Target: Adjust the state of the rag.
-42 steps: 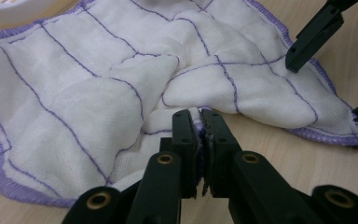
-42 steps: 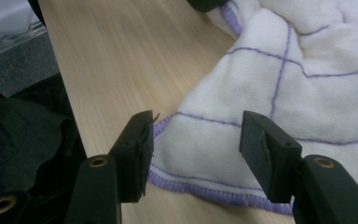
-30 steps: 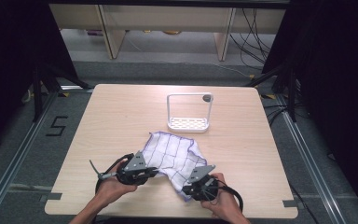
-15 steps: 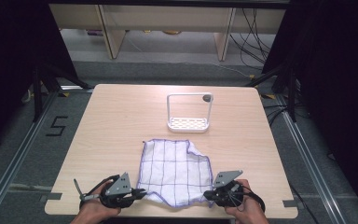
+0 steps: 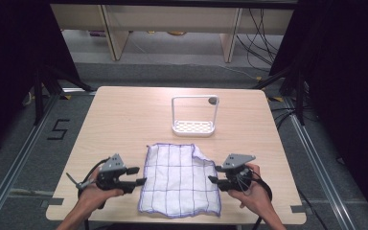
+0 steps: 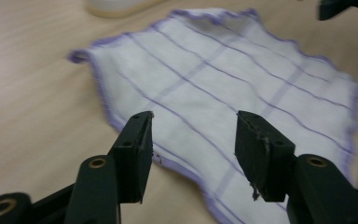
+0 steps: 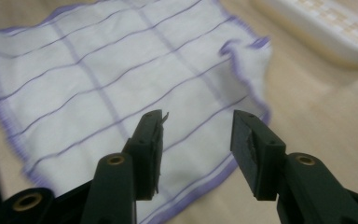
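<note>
Pale wood makes up the table (image 5: 124, 120), which fills the middle of the high view, with dark floor and black drapes around it and shelving legs along the top of the frame. A white cloth (image 5: 181, 178) with thin purple grid lines and a purple hem lies spread flat in the lower middle of that view, near the table's front edge. Above it, toward the centre of the frame, stands a white rack (image 5: 193, 116) with a perforated base and an upright hoop.

At the lower left, the left gripper (image 5: 143, 180) sits just beside the cloth's left hem, tips pointing right toward it. Its jaws have just been opening and stand apart with nothing between them; in the left gripper view the cloth (image 6: 223, 88) lies beyond and below the two black pads, its near hem passing under the gap.

At the lower right, the right gripper (image 5: 211, 179) faces left, its tips at the cloth's right hem. Its jaws have likewise just been opening and are parted, gripping nothing. In the right gripper view the cloth (image 7: 102, 79) spreads across the upper left, its rumpled corner above the gap, and the rack's base (image 7: 326, 32) shows at the upper right.
</note>
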